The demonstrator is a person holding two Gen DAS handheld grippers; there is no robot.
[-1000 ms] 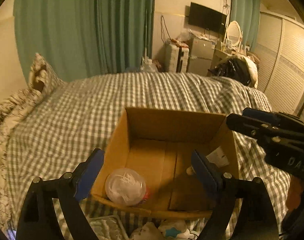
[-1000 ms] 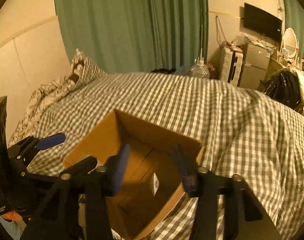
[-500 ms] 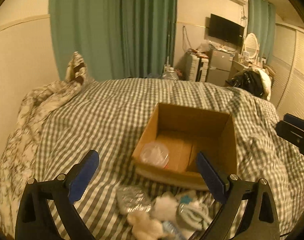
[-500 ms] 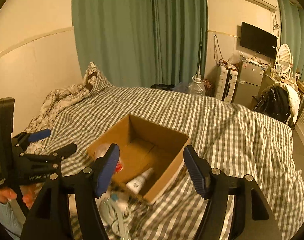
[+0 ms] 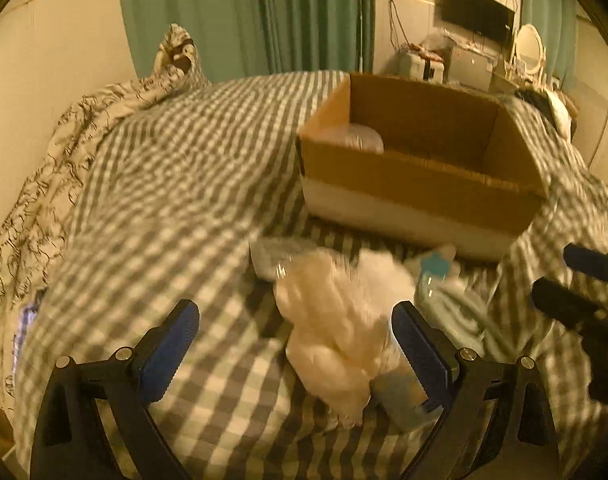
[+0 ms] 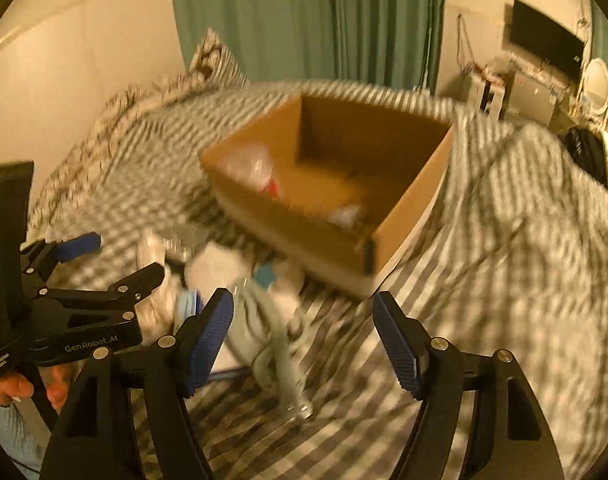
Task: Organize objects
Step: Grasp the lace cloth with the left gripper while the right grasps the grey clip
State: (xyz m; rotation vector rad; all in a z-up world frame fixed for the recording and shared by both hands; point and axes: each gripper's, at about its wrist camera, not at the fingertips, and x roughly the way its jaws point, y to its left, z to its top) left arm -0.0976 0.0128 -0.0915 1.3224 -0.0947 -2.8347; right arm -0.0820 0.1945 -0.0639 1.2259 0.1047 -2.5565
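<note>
Your left gripper (image 5: 294, 344) had its fingers (image 5: 168, 346) spread wide, empty, hovering just above a fluffy white item (image 5: 335, 328) in the blurred pile of loose objects (image 5: 383, 280) on the checked bed cover (image 5: 164, 184). Your right gripper (image 6: 304, 338) was spread too, holding nothing, over a pale striped thing (image 6: 276, 344) at the pile's edge. Just beyond the pile sat the cardboard box (image 5: 415, 184), open-topped, with a clear plastic container (image 6: 250, 168) in its near-left corner and a small whitish item (image 6: 345, 214) on its floor.
</note>
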